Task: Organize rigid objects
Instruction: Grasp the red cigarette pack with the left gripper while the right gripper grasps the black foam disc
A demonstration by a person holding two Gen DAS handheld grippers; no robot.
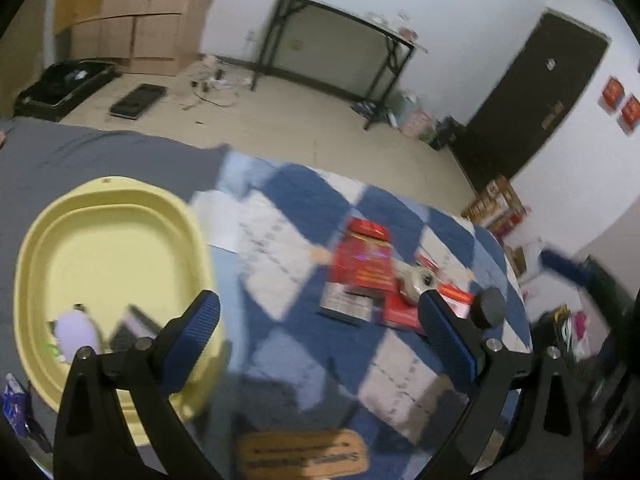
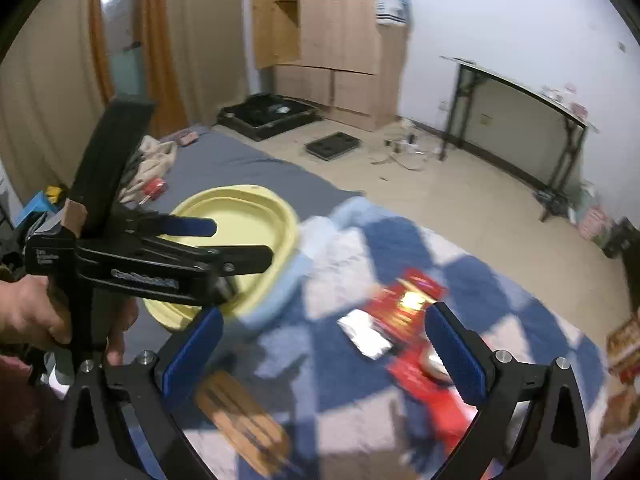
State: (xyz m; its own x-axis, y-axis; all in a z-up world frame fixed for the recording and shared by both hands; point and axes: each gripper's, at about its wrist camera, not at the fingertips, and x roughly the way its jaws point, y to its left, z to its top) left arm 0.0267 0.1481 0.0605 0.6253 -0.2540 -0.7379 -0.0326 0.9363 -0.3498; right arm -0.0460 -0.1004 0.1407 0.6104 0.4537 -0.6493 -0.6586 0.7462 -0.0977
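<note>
A pale yellow basin [image 1: 100, 240] sits on the bed at the left, holding a whitish rounded item [image 1: 76, 334] and a dark flat box [image 1: 128, 326]. My left gripper [image 1: 320, 320] is open and empty, raised over the blanket beside the basin. Ahead lie red packets [image 1: 364, 256], a tape roll [image 1: 416, 280] and a silvery flat pack [image 1: 346, 304]. My right gripper [image 2: 326, 344] is open and empty above the same red packets [image 2: 408, 300], silvery pack [image 2: 368, 336] and tape roll [image 2: 434, 360]. A brown ribbed item [image 2: 244, 424] lies near it. The left gripper [image 2: 244, 242], held in a hand, hangs over the basin [image 2: 288, 232].
A blue-and-white checked blanket [image 1: 304, 200] covers the grey sheet [image 1: 80, 148]. Printed boxes [image 2: 624, 344] stand at the bed's right edge. Clothes and a red item [image 2: 154, 188] lie beyond the basin. The floor holds a black case [image 2: 268, 114] and a folding table [image 2: 520, 120].
</note>
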